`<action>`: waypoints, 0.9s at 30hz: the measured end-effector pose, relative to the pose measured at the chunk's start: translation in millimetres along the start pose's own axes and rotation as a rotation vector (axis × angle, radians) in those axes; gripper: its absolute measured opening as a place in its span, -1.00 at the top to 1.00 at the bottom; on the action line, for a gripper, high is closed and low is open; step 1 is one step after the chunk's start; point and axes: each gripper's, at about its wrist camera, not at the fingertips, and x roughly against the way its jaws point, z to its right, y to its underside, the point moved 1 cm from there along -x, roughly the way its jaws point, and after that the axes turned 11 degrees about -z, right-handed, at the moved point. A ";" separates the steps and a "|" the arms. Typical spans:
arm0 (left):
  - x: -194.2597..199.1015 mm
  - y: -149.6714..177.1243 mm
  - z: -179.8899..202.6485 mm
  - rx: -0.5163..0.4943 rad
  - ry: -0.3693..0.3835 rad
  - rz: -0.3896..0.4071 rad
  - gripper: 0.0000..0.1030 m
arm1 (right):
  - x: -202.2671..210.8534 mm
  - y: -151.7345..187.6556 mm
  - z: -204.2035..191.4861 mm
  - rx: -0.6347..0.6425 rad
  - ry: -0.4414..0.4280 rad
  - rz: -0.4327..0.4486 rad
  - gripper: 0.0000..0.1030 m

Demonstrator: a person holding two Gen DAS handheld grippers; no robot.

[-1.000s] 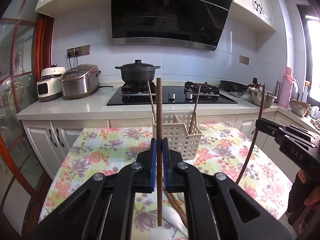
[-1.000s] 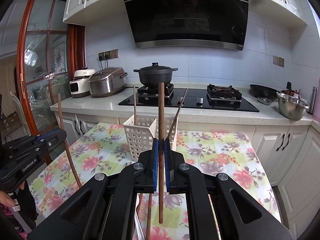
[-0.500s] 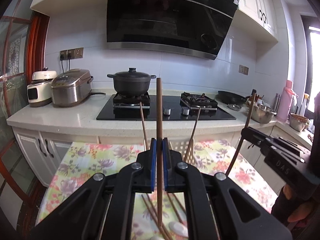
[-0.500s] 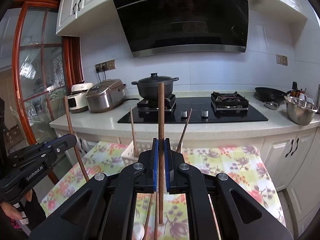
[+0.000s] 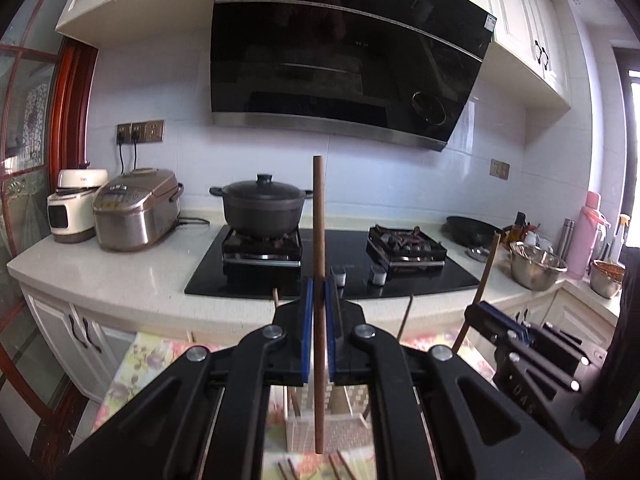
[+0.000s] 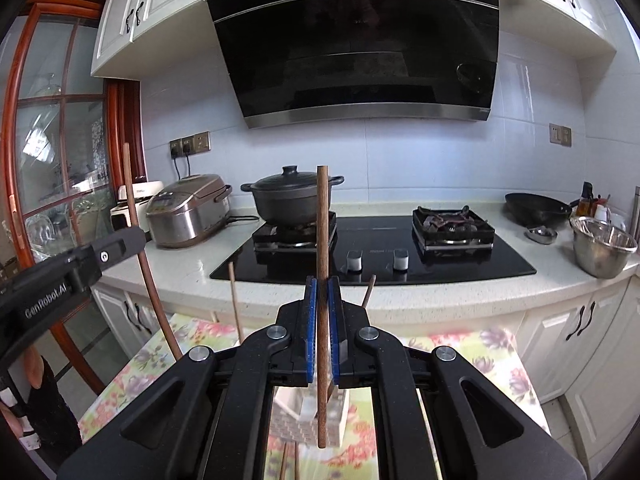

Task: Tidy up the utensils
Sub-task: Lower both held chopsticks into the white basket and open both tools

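My left gripper (image 5: 319, 308) is shut on a brown wooden chopstick (image 5: 319, 240) held upright. My right gripper (image 6: 322, 308) is shut on another brown chopstick (image 6: 322, 232), also upright. Each gripper shows in the other's view: the right one (image 5: 492, 316) at the right with its stick, the left one (image 6: 132, 240) at the left with its stick. The white perforated utensil basket (image 5: 352, 432) stands on the table below both grippers, mostly hidden by the jaws; it also shows in the right wrist view (image 6: 304, 424). Chopsticks (image 6: 234, 300) stand in it. More chopsticks (image 5: 336, 468) lie on the table.
A floral tablecloth (image 6: 472, 352) covers the table. Behind it runs a counter (image 5: 120, 276) with a black hob (image 6: 440, 264), a black pot (image 5: 262, 208), a rice cooker (image 5: 136, 212), a steel bowl (image 6: 602, 246) and a wok (image 6: 538, 208).
Both grippers have risen and come forward over the basket, each still holding its chopstick upright. The basket has dropped low in both views and is now largely behind the jaws.
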 end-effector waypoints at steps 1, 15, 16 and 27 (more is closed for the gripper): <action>-3.4 -4.9 0.0 -0.002 -0.001 0.006 0.88 | -3.1 -2.9 1.1 -0.006 -0.002 0.002 0.89; -83.0 -3.0 -15.2 0.063 0.026 -0.087 0.88 | -63.6 -1.8 -0.5 0.002 -0.014 -0.081 0.89; -87.8 0.8 -17.2 0.069 0.030 -0.098 0.88 | -68.1 1.5 -1.0 0.008 -0.013 -0.095 0.89; -132.7 45.0 -24.4 0.041 0.016 -0.240 0.87 | -104.5 29.6 3.9 -0.005 -0.021 -0.210 0.78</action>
